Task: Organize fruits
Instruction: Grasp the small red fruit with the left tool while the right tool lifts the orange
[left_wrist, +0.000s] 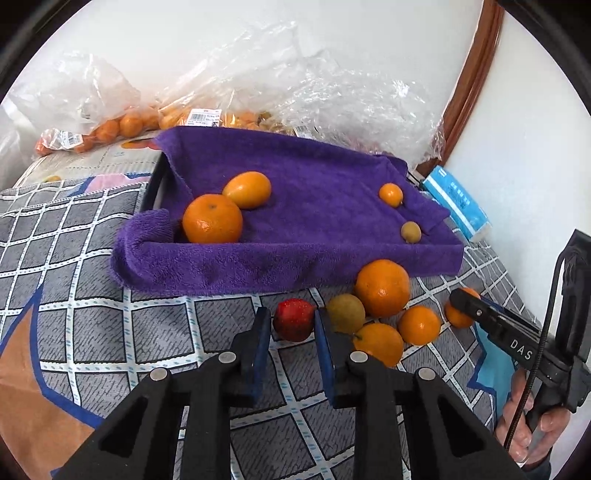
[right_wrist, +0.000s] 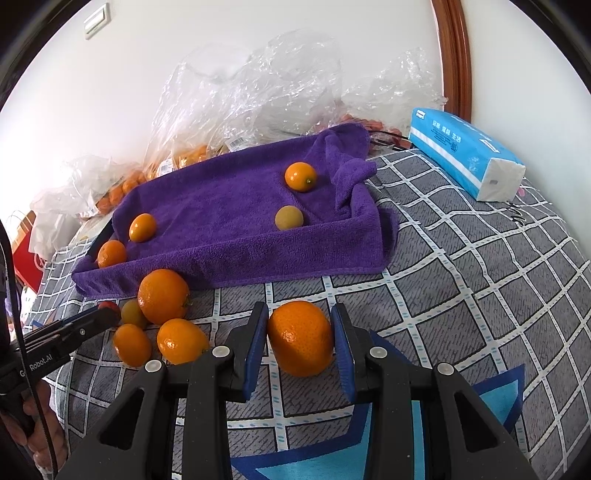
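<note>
A tray lined with a purple towel (left_wrist: 295, 206) holds a mandarin (left_wrist: 212, 218), an oval orange fruit (left_wrist: 246, 190), a small kumquat (left_wrist: 390, 194) and a brownish longan (left_wrist: 411, 232). In front of it lie a red strawberry (left_wrist: 293, 319), a longan (left_wrist: 345, 313) and several oranges (left_wrist: 382, 288). My left gripper (left_wrist: 288, 326) is open with the strawberry between its fingertips. My right gripper (right_wrist: 300, 325) is open around an orange (right_wrist: 301, 338) on the cloth; the blue pads stand close to its sides.
Clear plastic bags of mandarins (left_wrist: 122, 125) pile up behind the tray against the white wall. A blue tissue pack (right_wrist: 465, 153) lies at the right of the tray. A grey checked cloth (right_wrist: 461, 277) covers the surface. A wooden door frame (right_wrist: 452, 55) stands behind.
</note>
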